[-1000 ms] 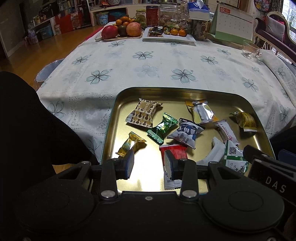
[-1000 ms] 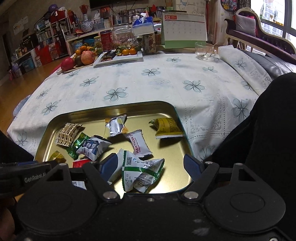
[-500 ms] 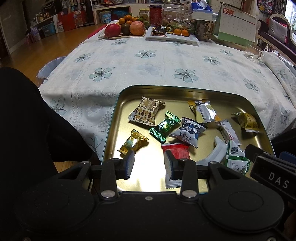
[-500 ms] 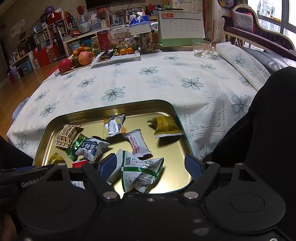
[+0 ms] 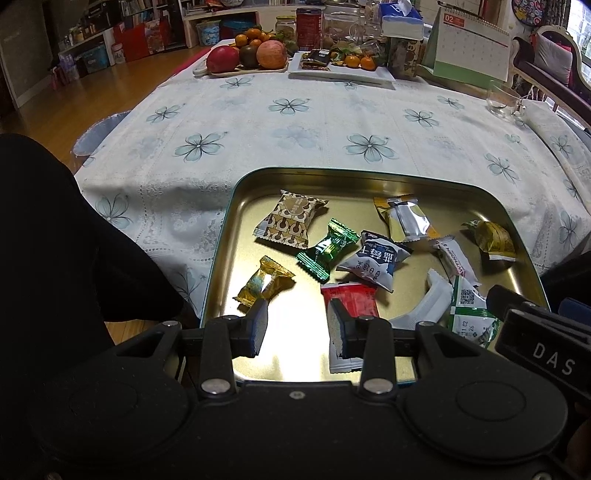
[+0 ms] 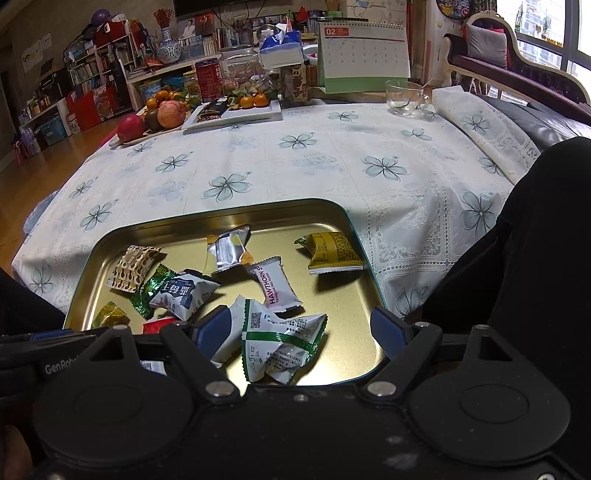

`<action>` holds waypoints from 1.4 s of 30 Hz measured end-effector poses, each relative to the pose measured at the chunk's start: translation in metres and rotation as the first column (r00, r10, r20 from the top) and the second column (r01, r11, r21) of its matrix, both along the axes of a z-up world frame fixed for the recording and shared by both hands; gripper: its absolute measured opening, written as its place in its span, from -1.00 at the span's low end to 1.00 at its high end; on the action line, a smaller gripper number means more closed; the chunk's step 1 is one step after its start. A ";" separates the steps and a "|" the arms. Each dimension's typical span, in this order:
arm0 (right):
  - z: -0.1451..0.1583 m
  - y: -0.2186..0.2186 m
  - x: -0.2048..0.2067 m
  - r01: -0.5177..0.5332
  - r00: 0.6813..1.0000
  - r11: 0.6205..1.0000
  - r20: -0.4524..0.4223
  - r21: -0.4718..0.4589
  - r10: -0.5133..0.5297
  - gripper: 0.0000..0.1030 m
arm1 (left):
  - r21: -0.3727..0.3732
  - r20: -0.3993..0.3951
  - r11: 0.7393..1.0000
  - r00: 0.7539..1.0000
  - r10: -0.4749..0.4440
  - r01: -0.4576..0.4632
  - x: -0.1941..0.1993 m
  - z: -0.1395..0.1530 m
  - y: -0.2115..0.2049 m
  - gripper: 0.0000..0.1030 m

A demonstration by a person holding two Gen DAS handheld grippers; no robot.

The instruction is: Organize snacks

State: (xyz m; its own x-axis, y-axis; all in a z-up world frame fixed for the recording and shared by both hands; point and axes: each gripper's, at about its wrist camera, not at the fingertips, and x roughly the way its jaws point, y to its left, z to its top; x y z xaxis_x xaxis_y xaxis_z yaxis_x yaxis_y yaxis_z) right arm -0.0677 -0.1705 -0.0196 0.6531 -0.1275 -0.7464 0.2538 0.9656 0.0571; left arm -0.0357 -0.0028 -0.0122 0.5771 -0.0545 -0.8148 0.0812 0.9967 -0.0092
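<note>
A gold metal tray (image 5: 236, 229) (image 6: 110, 240) sits at the near table edge and holds several wrapped snacks. Among them are a brown patterned packet (image 5: 290, 219), a green candy (image 5: 327, 248), a gold candy (image 5: 264, 282), a red packet (image 5: 351, 299) and a white-and-green packet (image 6: 280, 341). My left gripper (image 5: 298, 328) is open and empty over the tray's near edge, between the gold candy and the red packet. My right gripper (image 6: 299, 328) is open wide and empty, with the white-and-green packet lying between its fingers.
At the table's far end stand a fruit board (image 5: 247, 59), a white plate with oranges (image 5: 343, 68), a red can (image 5: 308, 24), a desk calendar (image 6: 364, 55) and a glass cup (image 6: 404, 98). A floral tablecloth (image 5: 295, 122) covers the table. Dark-clothed legs flank the tray.
Both grippers have lifted and drawn back slightly, so the tray appears a little lower and farther. The jaws and the snacks have not changed.
</note>
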 end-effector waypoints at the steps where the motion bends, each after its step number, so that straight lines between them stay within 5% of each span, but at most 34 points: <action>1: 0.000 0.000 0.000 0.000 1.000 1.000 -0.001 -0.001 0.000 0.69 | 0.002 0.001 1.000 1.000 -0.001 0.001 0.000 0.000 0.000 -0.10; 42: 0.001 0.000 0.000 -0.002 1.000 1.000 -0.005 -0.010 0.001 0.71 | 0.010 0.006 1.000 1.000 -0.014 0.014 -0.001 0.001 -0.003 -0.10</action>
